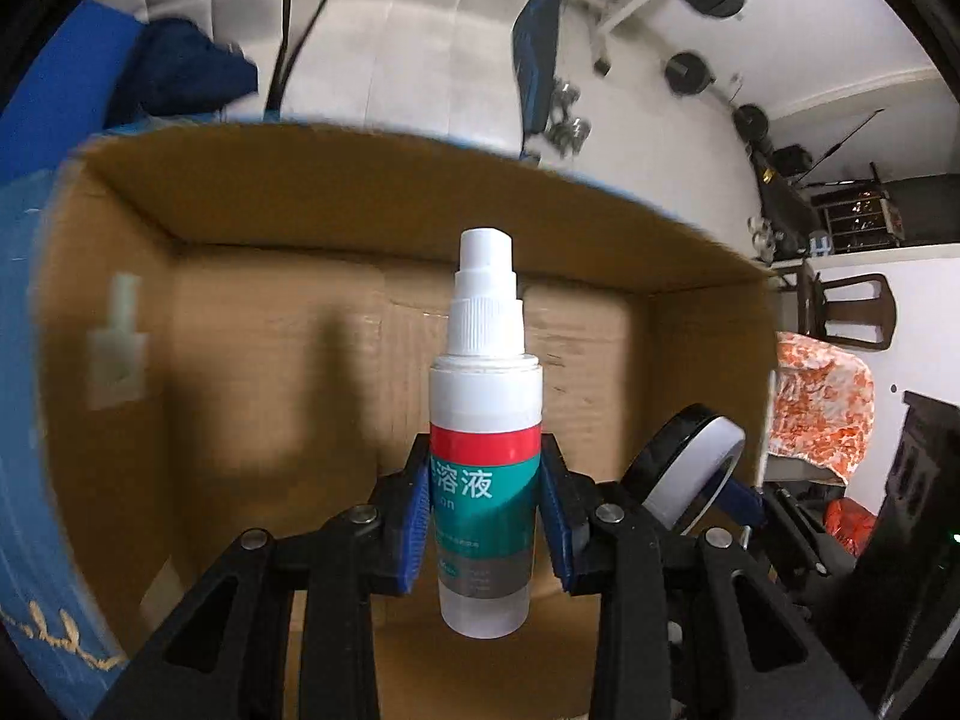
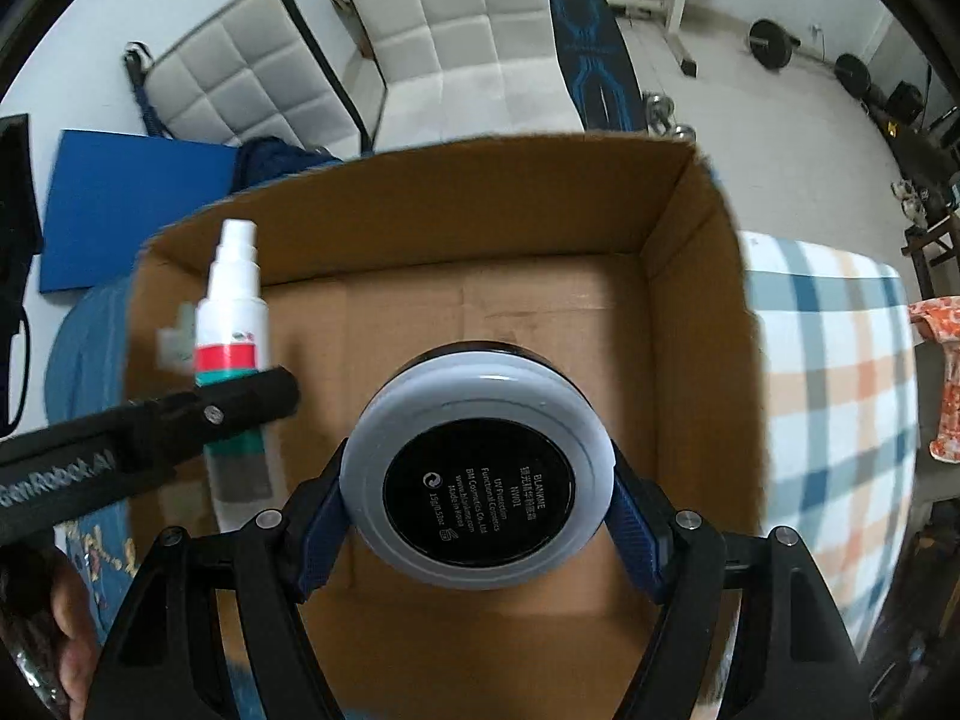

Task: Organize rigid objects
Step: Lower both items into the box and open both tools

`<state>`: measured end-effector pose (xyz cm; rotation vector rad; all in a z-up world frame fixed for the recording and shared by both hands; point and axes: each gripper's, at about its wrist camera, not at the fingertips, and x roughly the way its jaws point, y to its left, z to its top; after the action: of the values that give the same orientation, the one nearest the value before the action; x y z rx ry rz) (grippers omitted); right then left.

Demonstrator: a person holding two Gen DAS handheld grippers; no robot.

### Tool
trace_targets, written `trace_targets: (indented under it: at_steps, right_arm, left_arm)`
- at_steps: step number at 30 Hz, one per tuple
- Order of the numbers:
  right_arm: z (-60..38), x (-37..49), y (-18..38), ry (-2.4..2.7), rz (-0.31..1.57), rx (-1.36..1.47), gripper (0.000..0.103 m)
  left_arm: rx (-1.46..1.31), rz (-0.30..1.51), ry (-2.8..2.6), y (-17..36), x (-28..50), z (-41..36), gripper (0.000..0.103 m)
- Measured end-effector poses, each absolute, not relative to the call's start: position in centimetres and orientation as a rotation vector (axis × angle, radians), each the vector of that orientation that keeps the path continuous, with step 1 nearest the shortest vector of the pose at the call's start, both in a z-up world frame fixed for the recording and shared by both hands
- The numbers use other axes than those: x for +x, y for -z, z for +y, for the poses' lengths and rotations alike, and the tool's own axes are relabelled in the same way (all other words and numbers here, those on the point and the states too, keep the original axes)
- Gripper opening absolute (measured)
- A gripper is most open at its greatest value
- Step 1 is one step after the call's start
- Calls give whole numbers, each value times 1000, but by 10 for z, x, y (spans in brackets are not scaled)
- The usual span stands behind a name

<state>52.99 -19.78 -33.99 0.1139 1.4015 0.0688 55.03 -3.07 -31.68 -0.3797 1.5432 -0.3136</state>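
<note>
My left gripper (image 1: 485,510) is shut on a white spray bottle (image 1: 486,414) with a red and teal label, held upright above an open cardboard box (image 1: 252,324). The bottle also shows in the right wrist view (image 2: 231,324), left of centre, with the left gripper's black finger across it. My right gripper (image 2: 477,510) is shut on a round compact (image 2: 477,474) with a white rim and black labelled face, held over the box (image 2: 480,222). The compact shows in the left wrist view (image 1: 690,468) at the right.
The box sits on a surface with a blue cloth (image 2: 90,324) at the left and a plaid cloth (image 2: 834,384) at the right. A white tag (image 1: 117,348) is stuck on the box's left inner wall. White padded chairs (image 2: 456,30) and gym weights (image 2: 771,42) stand beyond.
</note>
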Motion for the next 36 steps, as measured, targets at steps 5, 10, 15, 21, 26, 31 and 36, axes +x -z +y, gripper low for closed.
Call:
trace_targets:
  at_steps: [5, 10, 15, 21, 26, 31, 36]
  right_arm:
    - [-201, 555, 381, -73, 1452, 79, 77]
    - [-201, 571, 407, -66, 1487, 48, 78]
    - [-200, 582, 429, -68, 1531, 36, 78]
    - [-207, 590, 445, -54, 1573, 25, 79]
    - [-209, 586, 446, -48, 1583, 18, 83]
    - [-200, 576, 433, -65, 1556, 28, 101]
    - [-197, 559, 412, -27, 1496, 0, 103]
  left_arm:
    - [-358, 1621, 325, 354, 568, -46, 30]
    - [-308, 1651, 331, 364, 575, -59, 30]
    - [-271, 1650, 321, 363, 573, -69, 31]
    - [-235, 1658, 271, 353, 571, -74, 41]
    - [-214, 1624, 228, 330, 565, -73, 70]
    - [-143, 1563, 181, 299, 548, -67, 94]
    - [-101, 1488, 156, 278, 520, -55, 99]
